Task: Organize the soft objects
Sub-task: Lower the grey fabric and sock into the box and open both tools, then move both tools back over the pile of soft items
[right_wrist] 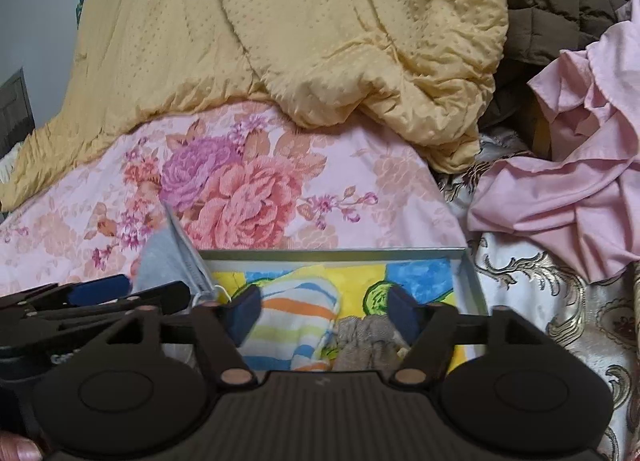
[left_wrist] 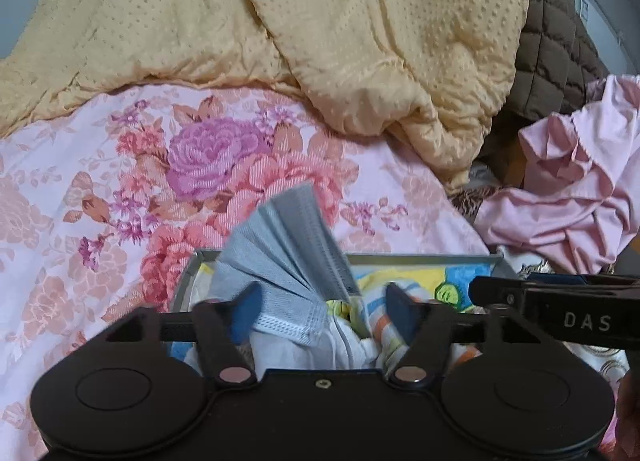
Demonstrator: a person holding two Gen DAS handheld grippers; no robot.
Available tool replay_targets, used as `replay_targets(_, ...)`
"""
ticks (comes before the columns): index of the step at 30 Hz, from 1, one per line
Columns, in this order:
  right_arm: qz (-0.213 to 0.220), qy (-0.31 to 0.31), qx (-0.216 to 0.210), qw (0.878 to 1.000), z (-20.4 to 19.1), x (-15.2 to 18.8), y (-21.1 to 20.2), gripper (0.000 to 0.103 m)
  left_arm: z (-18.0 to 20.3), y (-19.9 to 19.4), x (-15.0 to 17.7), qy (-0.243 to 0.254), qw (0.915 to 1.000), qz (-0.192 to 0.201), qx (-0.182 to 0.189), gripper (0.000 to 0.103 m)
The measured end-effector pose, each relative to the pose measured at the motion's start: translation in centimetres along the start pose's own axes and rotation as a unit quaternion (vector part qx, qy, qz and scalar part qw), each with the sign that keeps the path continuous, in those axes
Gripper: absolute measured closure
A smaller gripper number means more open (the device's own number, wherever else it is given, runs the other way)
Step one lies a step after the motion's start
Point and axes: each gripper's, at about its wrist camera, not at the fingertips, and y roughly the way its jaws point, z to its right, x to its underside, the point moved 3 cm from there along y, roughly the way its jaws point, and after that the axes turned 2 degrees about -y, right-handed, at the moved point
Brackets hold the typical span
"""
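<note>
Left wrist view: left gripper (left_wrist: 322,311) jaws stand wide, pads pressing nothing. A grey face mask (left_wrist: 280,257) lies between and just ahead of them, fanned out, its long axis running away from the jaws and tilting up over the near-left corner of the metal tray (left_wrist: 424,259). Gripper points down into the tray from the near side. The right gripper (left_wrist: 560,301) enters at right, just beside.

Right wrist view: right gripper (right_wrist: 324,317) jaws also wide, gripping nothing. A striped sock (right_wrist: 296,321) sits in the tray between the pads, toward the left one; a brown-grey sock (right_wrist: 368,345) lies nearer the right pad. The mask is off to the left, so the left hand is nearer it.
</note>
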Motion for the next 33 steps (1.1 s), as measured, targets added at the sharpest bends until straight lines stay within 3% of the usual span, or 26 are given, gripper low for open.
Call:
replay_targets(7,0.016,0.023,-0.018,0.999,0.8,0.3,-2.5,0.005,0.1,-2.1,-0.7,-0.002,0.9998,0.021,0.001,0.006)
replay_targets(17,0.067,0.008,-0.049,0.997,0.2,1.9,-12.0,0.002,-0.4,-9.3,0.2,-0.008,0.998,0.062,0.001,0.002)
replay_targets(27,0.067,0.024,-0.085,0.994,-1.2,7.6,-21.9,0.002,-1.3,-18.0,7.2,-0.079,0.9965,0.017,0.02,0.002)
replay_targets(33,0.063,0.026,-0.091,0.993,-2.3,11.1,-26.3,0.002,0.6,-21.4,9.9,-0.091,0.9937,-0.016,0.064,0.001)
